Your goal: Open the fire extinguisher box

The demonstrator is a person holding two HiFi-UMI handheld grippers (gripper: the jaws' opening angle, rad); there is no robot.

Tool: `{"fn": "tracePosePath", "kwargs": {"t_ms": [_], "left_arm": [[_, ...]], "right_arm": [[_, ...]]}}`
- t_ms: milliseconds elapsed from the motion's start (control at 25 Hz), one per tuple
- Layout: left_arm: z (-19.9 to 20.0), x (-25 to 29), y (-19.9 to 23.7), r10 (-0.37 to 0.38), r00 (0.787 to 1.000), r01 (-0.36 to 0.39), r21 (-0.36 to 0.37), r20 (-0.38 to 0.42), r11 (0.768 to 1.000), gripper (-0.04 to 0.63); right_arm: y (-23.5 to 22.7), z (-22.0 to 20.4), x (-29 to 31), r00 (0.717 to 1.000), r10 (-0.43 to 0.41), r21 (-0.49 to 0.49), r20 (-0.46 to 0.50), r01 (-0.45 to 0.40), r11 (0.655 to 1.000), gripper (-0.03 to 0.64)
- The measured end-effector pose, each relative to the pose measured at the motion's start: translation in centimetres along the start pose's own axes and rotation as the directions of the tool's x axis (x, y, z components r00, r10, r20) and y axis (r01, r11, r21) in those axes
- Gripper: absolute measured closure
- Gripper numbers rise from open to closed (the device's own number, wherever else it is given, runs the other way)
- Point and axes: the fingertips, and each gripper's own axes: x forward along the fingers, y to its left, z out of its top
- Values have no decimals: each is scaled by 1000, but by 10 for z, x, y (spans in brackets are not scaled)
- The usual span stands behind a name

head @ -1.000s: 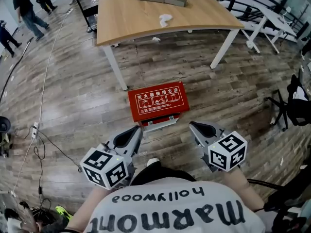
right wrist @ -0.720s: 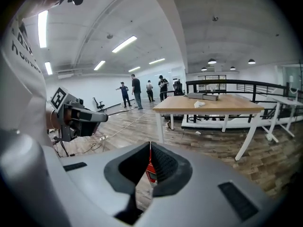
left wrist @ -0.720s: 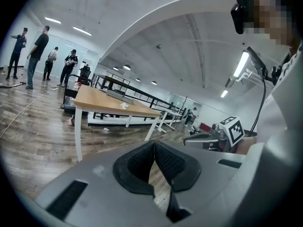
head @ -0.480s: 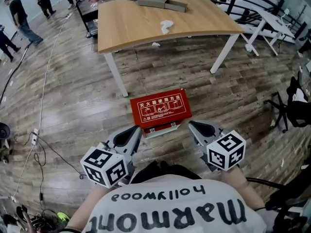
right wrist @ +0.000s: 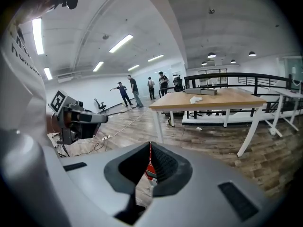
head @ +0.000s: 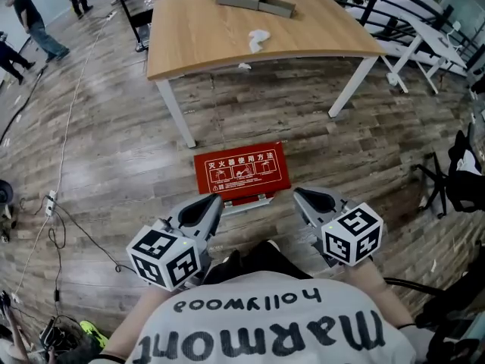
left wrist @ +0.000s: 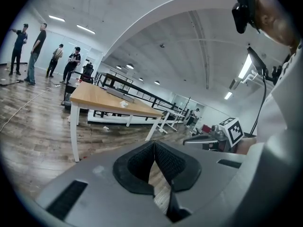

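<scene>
A red fire extinguisher box [head: 241,168] with white print on its lid lies closed on the wood floor, a metal latch along its near edge. In the head view my left gripper [head: 212,202] is shut and empty, held just short of the box's near left corner. My right gripper [head: 298,195] is shut and empty too, just off the near right corner. Neither touches the box. A sliver of the red box [right wrist: 149,169] shows past the closed jaws in the right gripper view. The left gripper view shows only floor beyond its closed jaws [left wrist: 154,145].
A wooden table [head: 250,23] on white legs stands just beyond the box, with flat grey boxes [head: 254,0] and a white rag [head: 258,38] on top. Cables [head: 53,211] trail along the floor at left. A black chair [head: 462,169] sits at right. People stand at far left.
The view has shifted a little: the box now sits slightly further left and nearer the grippers than a second ago. Both grippers stay shut in the same stance.
</scene>
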Motion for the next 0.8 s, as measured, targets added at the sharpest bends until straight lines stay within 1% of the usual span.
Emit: {"fn": "tracePosePath", "kwargs": {"t_ms": [120,200,240,320,360,440,520,640,680,720,760,800], "left_arm": [[0,13,-5,23,1000,-23,-3,-3,1000,589],[2,20,-6,34,999,-34,-2,20,999,589],[4,23,-7,32,998,-33,12,45,999,589],[5,29,-7,28,996,-34,65,85,997,589],[2,32,-5,33,996,-41,92,87,995,588],[-9,38,-1,52,997,-60,126,64,990,588],[-20,44,4,83,996,-88,134,44,987,586],[-34,56,16,162,986,-165,130,39,978,582],[-40,59,20,190,981,-193,135,33,972,541],[-46,63,24,215,976,-216,148,18,965,452],[-53,67,28,237,972,-233,170,-4,957,405],[-61,71,32,259,965,-248,203,-32,947,368]], "right_arm": [[-17,-2,-2,1000,13,0,-7,-13,1000,605],[-28,-2,-2,1000,31,-4,-7,-31,1000,604],[-33,-1,-1,999,42,-9,-3,-42,999,604],[-42,0,0,998,70,-29,-1,-70,997,604],[-46,-1,1,996,87,-46,-9,-87,995,604],[-52,-5,4,992,122,-93,-39,-125,988,604],[-59,-12,8,985,154,-139,-75,-163,977,604],[-71,-28,15,972,203,-166,-119,-221,961,604],[-75,-34,19,968,213,-174,-134,-235,956,603],[-80,-40,24,964,217,-190,-151,-244,951,601],[-84,-47,30,961,217,-212,-172,-251,944,588],[-87,-54,36,956,214,-240,-198,-259,935,535]]}}
